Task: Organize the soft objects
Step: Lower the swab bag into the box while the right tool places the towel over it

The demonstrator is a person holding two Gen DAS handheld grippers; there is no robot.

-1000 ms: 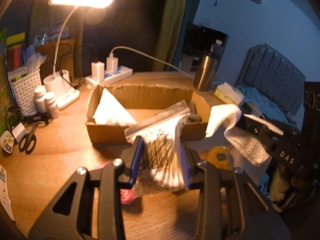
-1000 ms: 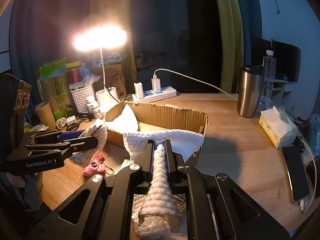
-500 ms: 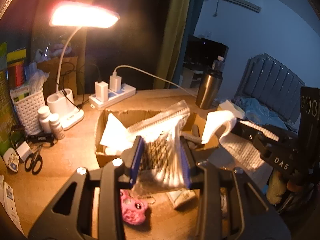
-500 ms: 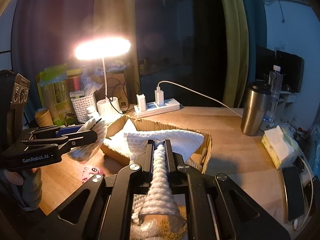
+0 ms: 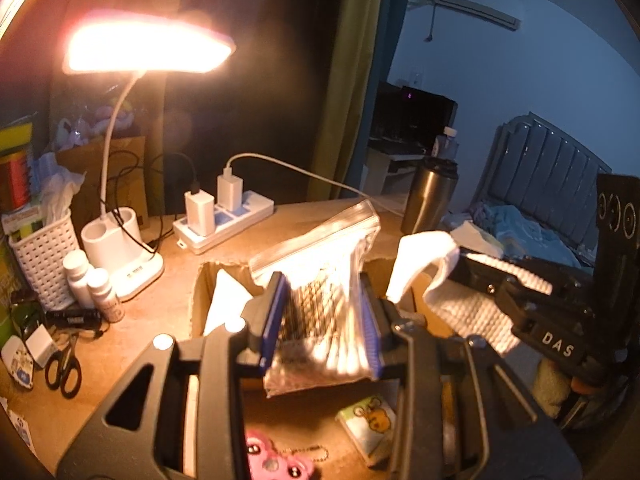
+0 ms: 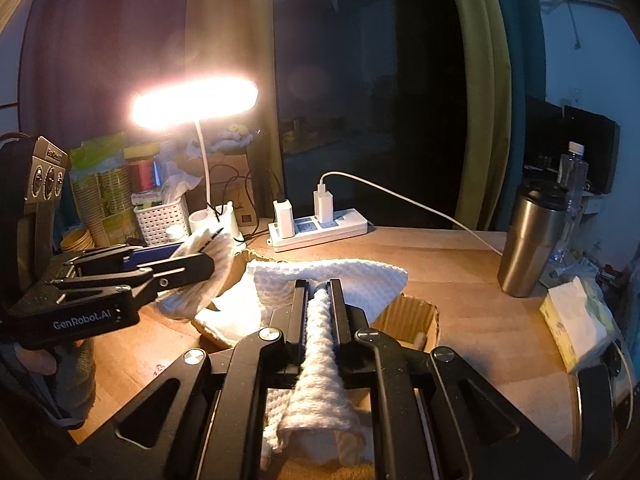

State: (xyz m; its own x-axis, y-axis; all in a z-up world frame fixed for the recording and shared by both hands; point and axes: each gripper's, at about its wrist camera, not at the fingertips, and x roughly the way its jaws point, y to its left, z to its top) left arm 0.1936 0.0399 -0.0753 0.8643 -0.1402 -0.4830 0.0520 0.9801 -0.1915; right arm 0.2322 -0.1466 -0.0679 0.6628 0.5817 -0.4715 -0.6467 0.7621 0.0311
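Jaws pinch waffle-weave white towel; crinkly clear bag, perhaps swabs

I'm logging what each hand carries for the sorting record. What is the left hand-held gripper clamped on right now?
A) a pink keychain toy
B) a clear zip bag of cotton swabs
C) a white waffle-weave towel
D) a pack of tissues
B: the left hand-held gripper has its blue-padded jaws shut on the clear zip bag of cotton swabs, held up over the cardboard box.
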